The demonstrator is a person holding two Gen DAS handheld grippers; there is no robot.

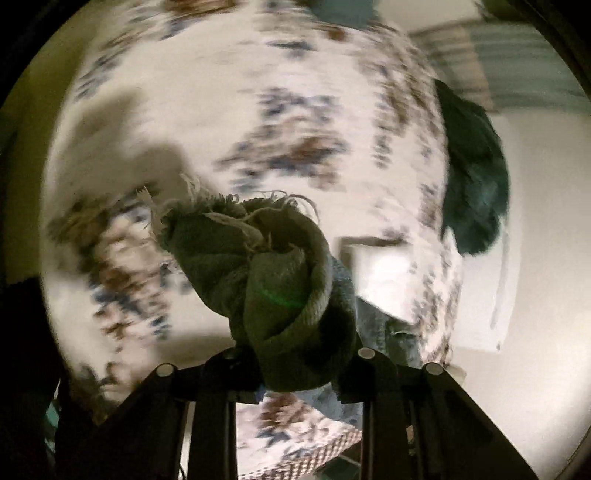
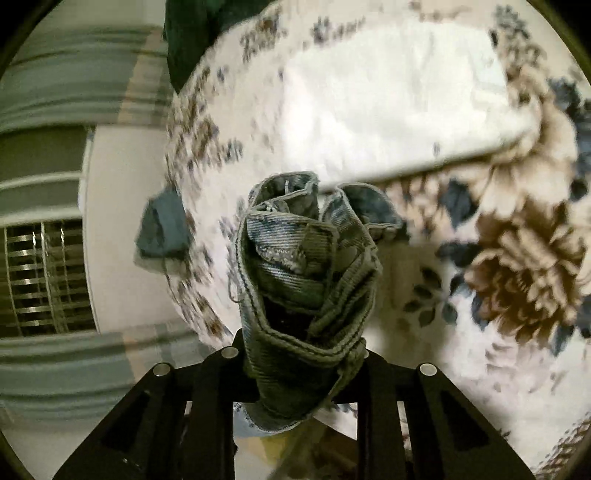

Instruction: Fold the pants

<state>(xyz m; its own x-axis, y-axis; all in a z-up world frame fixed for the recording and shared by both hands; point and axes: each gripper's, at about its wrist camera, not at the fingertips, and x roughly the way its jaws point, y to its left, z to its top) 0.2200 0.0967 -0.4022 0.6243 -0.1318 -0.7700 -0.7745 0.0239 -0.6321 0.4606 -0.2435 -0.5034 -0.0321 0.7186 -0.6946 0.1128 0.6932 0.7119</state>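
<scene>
My left gripper (image 1: 295,365) is shut on a bunched, frayed hem of the denim pants (image 1: 273,273), held above the floral bedspread (image 1: 221,122). My right gripper (image 2: 299,369) is shut on a bunched end of the same blue denim pants (image 2: 303,280), with a thick seam and a belt loop showing. The rest of the pants hangs below the grippers and is mostly hidden. Both views are blurred by motion.
A dark green garment (image 1: 476,173) lies at the bed's right edge; it also shows in the right wrist view (image 2: 192,33). A small blue cloth (image 2: 162,229) lies at the bed edge. A white pillow (image 2: 399,96) lies on the bedspread. A striped rug (image 2: 74,92) covers the floor beside the bed.
</scene>
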